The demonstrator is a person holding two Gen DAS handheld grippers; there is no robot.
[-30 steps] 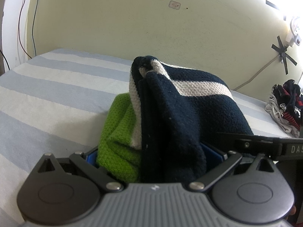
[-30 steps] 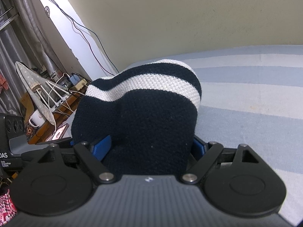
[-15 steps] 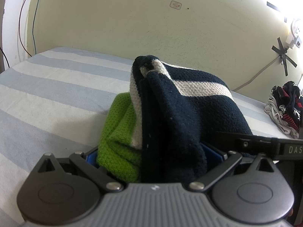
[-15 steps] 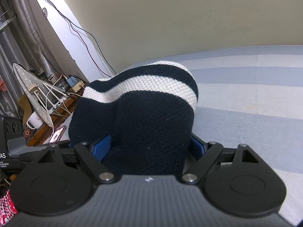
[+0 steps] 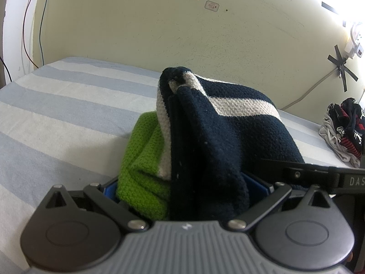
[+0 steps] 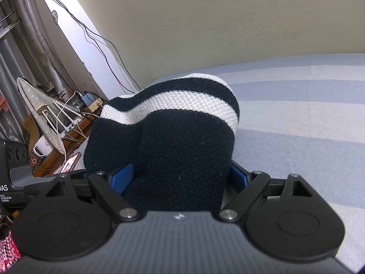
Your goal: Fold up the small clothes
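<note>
A knitted garment [image 5: 219, 137], navy with a white stripe and a green part [image 5: 141, 159], is bunched up and held above the striped bed. My left gripper [image 5: 184, 189] is shut on its green and navy end. My right gripper [image 6: 178, 178] is shut on the navy end of the same knitted garment [image 6: 173, 137]. The cloth fills both jaws and hides the fingertips; only the blue pads [image 6: 121, 178] show at the sides. The right gripper's body [image 5: 319, 173] shows at the right edge of the left wrist view.
The bed [image 5: 57, 118] has a blue and white striped sheet and meets a cream wall behind. A pile of small clothes [image 5: 344, 132] lies at the far right of the bed. Beside the bed stand an ironing board [image 6: 38, 105] and a cluttered wooden table [image 6: 70, 132].
Both grippers hold the garment as before. The right view has shifted a little, with the garment sitting slightly lower and further left; the left view is almost unchanged.
</note>
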